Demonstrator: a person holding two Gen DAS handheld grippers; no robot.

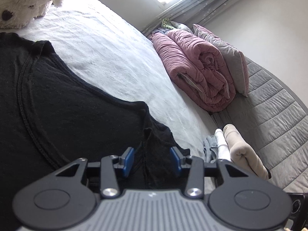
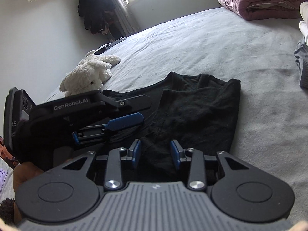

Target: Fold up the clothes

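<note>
A black T-shirt (image 2: 194, 111) lies partly folded on the white bed sheet (image 2: 192, 44), its neckline toward a plush toy. In the left wrist view the black T-shirt (image 1: 57, 105) fills the left side, with a bunched edge running between the pads. My left gripper (image 1: 152, 159) is open and low over that edge, blue pads on either side of the fabric. From the right wrist view the left gripper (image 2: 145, 109) comes in sideways, held by a gloved hand (image 2: 28, 134). My right gripper (image 2: 156, 154) is open at the shirt's near edge, cloth lying between its pads.
A white plush toy (image 2: 88, 75) lies near the shirt's collar. A rolled pink quilt (image 1: 200, 65) and a grey pillow (image 1: 231, 57) lie at the bed's far side. Folded clothes (image 1: 240, 150) are stacked beside a grey quilted mat (image 1: 279, 115). Dark clothes (image 2: 94, 9) hang by the window.
</note>
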